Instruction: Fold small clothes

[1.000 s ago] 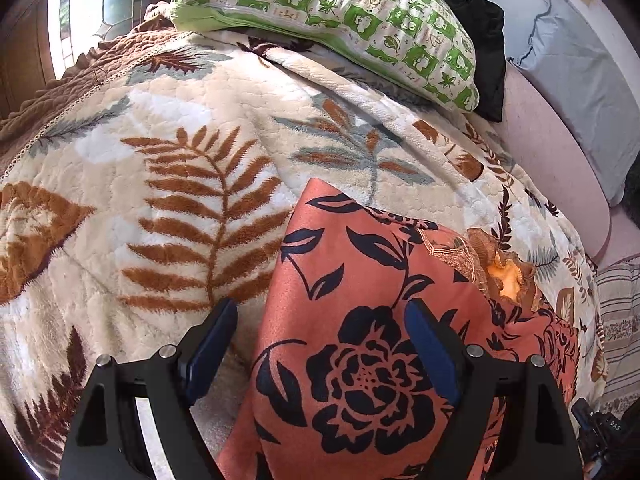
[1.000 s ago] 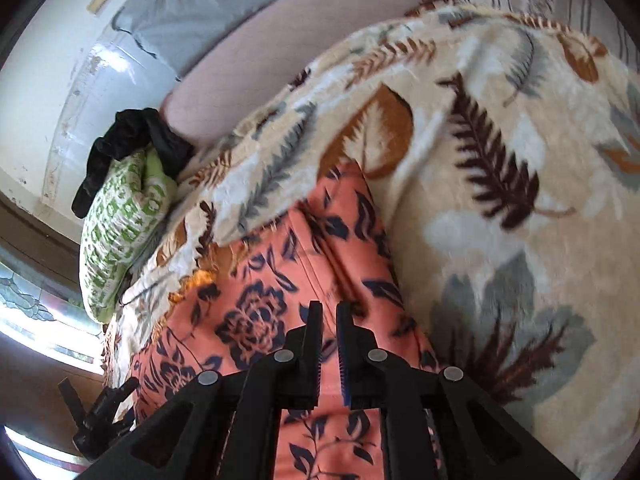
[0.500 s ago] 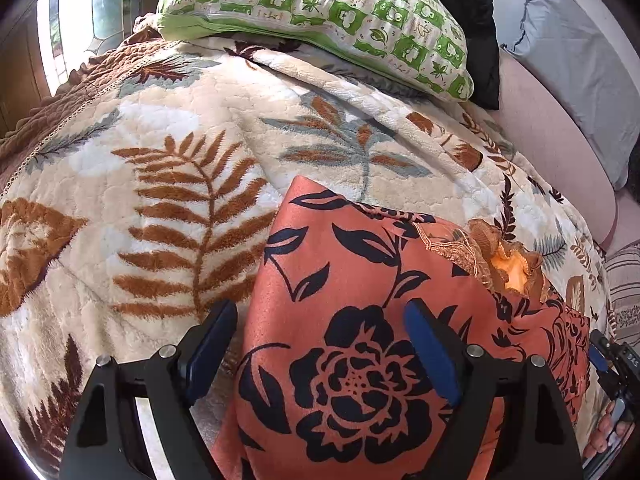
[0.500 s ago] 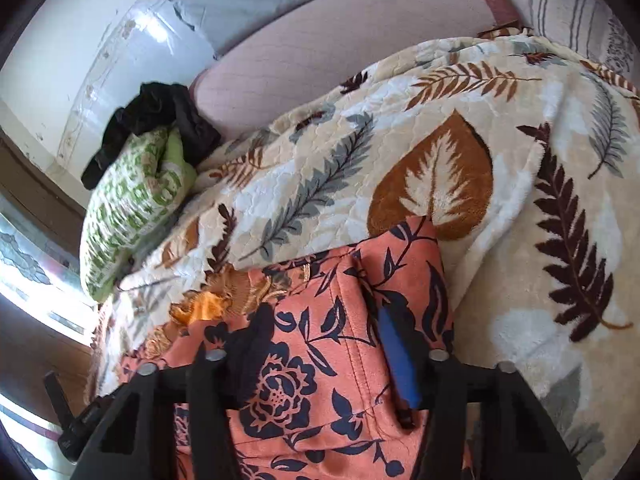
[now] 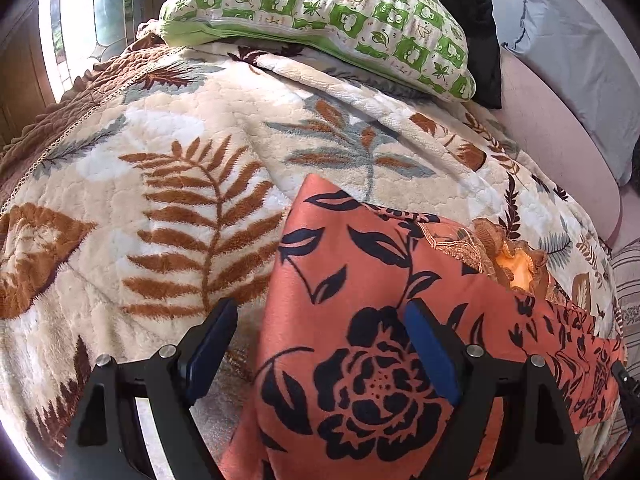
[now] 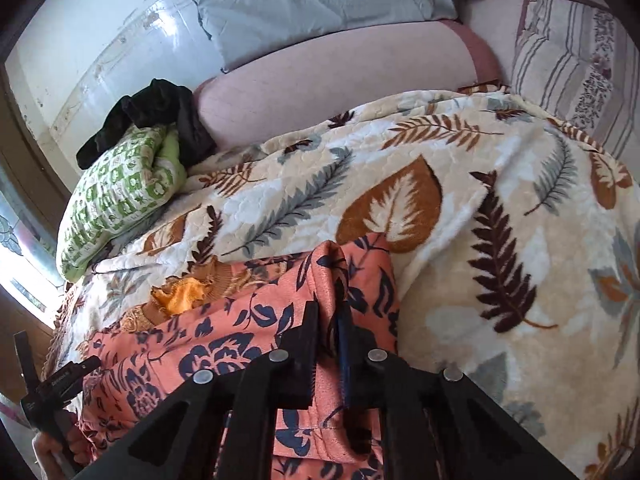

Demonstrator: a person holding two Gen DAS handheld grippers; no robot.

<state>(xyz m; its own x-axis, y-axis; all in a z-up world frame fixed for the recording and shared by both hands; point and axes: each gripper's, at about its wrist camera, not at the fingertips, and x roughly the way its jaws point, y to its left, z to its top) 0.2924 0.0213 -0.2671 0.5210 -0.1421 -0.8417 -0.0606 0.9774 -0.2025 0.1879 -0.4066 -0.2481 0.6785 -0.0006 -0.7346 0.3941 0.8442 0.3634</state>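
Between the closed right hand-held gripper [image 6: 329, 334], a pinched fold of the orange floral garment [image 6: 256, 320] may slip; the left hand-held gripper [image 5: 316, 344] stays wide, holding nothing.

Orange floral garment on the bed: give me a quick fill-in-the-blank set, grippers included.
1. The right gripper is ____ on a raised fold of the orange, black-flowered garment.
2. The left gripper stands ____ over the garment.
3. The green-and-white checked pillow has a ____ cloth behind it.

Missing: shut; open; black

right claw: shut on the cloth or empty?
Shut on it: right claw pinches a raised ridge of the orange floral garment between nearly touching fingers.
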